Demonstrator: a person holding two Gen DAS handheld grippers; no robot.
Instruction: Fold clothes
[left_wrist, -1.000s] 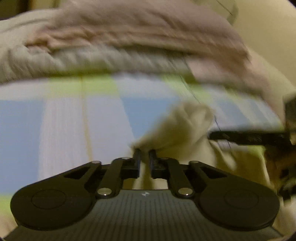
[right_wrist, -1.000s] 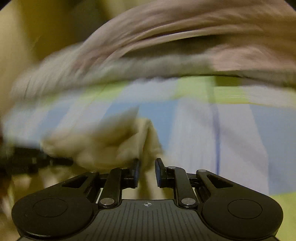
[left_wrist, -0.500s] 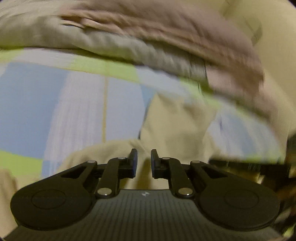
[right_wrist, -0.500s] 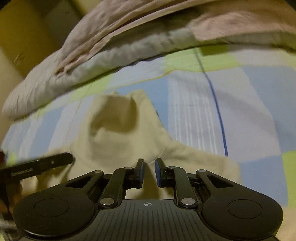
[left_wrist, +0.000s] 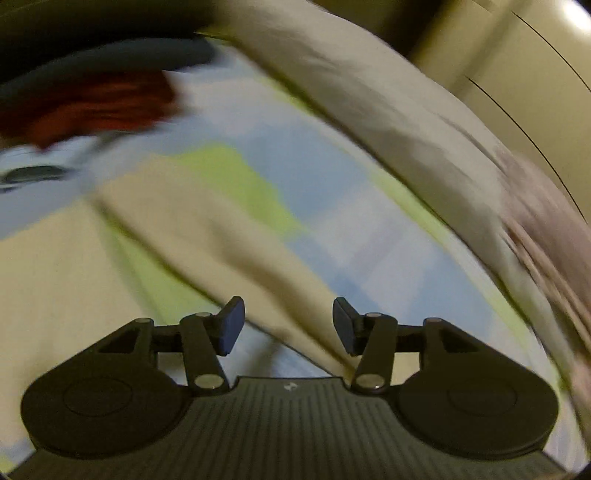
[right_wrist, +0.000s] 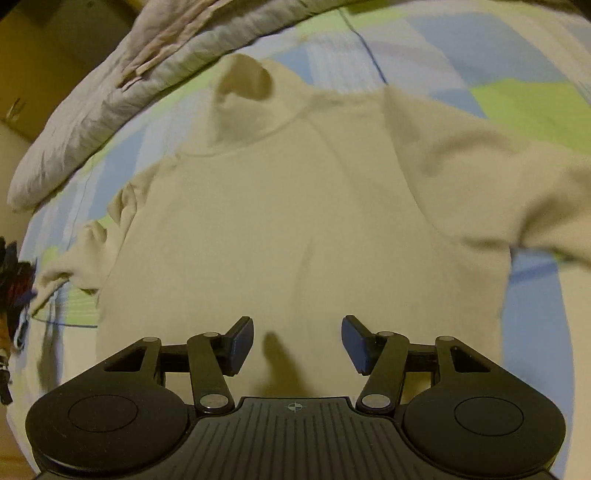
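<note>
Right gripper: jaws wide apart, just been opening, blue pads clear of any cloth, nothing pinched between them. Left gripper: same state, jaws spread and just been opening, no fabric caught between the pads.

Cream long-sleeved sweatshirt lies spread flat across the middle of the right wrist view, filling most of the frame. Its neck end sits upper centre with a raised fold of cloth standing up there. One sleeve runs out to the right edge, the other bunches in wrinkles at left centre. Gripper's shadow falls on the body panel just above the jaws.

In the left wrist view a long cream strip of that same garment crosses diagonally from left centre down to the gap between the fingers; heavy motion blur, so I cannot tell which part of it this is.

Under it: checked bedsheet in blue, white and lime green, also seen in the left view.

Grey-beige rumpled quilt runs along the upper left of the right view, and along the upper right diagonal of the left view.

Blurred red and dark shape at upper left of the left view; cannot identify it. Pale wall panel in the upper right corner.
</note>
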